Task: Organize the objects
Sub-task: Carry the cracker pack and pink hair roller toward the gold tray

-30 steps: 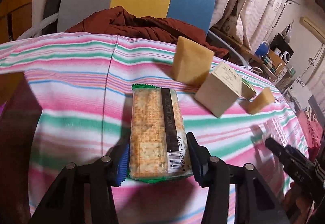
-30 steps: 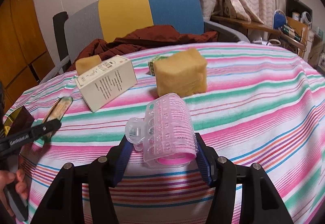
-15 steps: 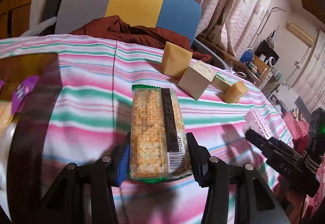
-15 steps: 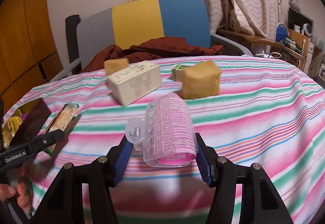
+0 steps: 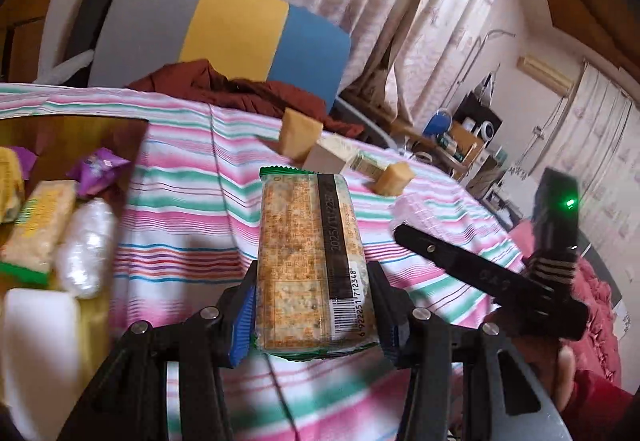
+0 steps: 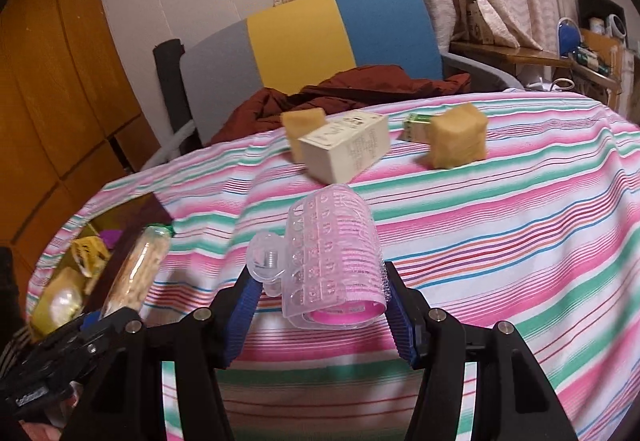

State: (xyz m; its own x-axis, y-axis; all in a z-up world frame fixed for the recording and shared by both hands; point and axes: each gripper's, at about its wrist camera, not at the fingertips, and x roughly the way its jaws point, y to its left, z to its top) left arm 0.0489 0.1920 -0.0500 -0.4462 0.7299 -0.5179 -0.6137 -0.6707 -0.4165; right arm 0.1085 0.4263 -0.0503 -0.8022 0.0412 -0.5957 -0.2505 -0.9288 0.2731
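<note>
My left gripper (image 5: 312,317) is shut on a clear packet of crackers (image 5: 308,257) with a green edge and a black strip, held lengthwise above the striped tablecloth (image 5: 192,209). My right gripper (image 6: 320,317) is shut on a pink hair roller (image 6: 336,257) with a clear clip on its left side. In the right wrist view the cracker packet (image 6: 136,273) shows at lower left, beside an open brown box (image 6: 156,207). The box (image 5: 100,129) holds a purple wrapper, a cracker bar, a clear wrapped lump and a white block.
At the table's far side stand a cream carton (image 6: 348,151), two yellow sponge blocks (image 6: 456,139) (image 6: 302,125) and a small green box (image 6: 416,125). Behind the table is a grey, yellow and blue chair (image 6: 320,37) with a maroon cloth (image 6: 360,89) on it.
Both grippers have drawn back and to the left with their loads still held. The brown box of snacks has come into view at the left, and the far objects look smaller.
</note>
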